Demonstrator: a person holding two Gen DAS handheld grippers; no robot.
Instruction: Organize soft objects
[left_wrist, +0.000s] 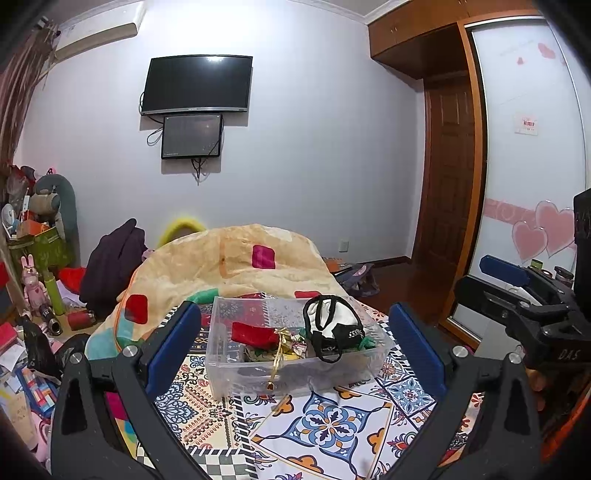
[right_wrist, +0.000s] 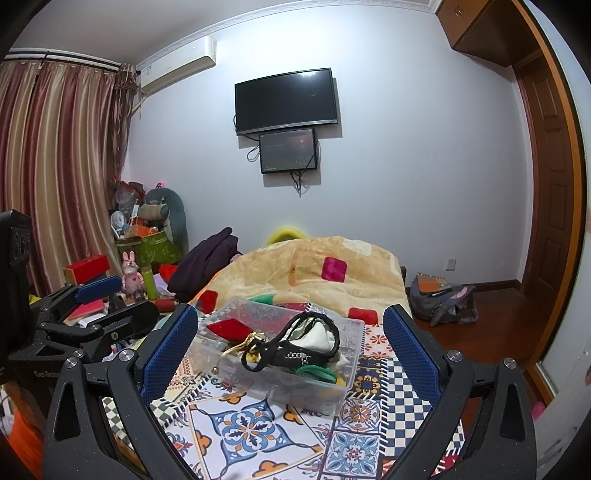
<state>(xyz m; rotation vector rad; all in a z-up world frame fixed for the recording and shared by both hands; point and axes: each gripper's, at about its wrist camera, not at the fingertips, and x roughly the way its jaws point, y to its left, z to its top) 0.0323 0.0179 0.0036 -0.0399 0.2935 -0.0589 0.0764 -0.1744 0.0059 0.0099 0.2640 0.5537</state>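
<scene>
Two tools hover wide open, empty: left tool (left_wrist: 295, 354), right tool (right_wrist: 291, 354), both aimed at clear plastic bin (left_wrist: 229, 373) on patterned bedspread (left_wrist: 325, 424). Bin holds red pouch (left_wrist: 253, 334), black-strapped white bag (left_wrist: 334, 325), green fabric. Judged near finish; best next move: tuck trailing gold tassel (left_wrist: 277, 363) inside, pinching gently, bin steadied.

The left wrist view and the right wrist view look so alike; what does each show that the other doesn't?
Only the left wrist view shows the pink hearts on the sliding door. Only the right wrist view shows the striped curtains and a backpack on the floor. Both show the clear plastic bin, the red pouch inside it, the blanket and the television.
</scene>
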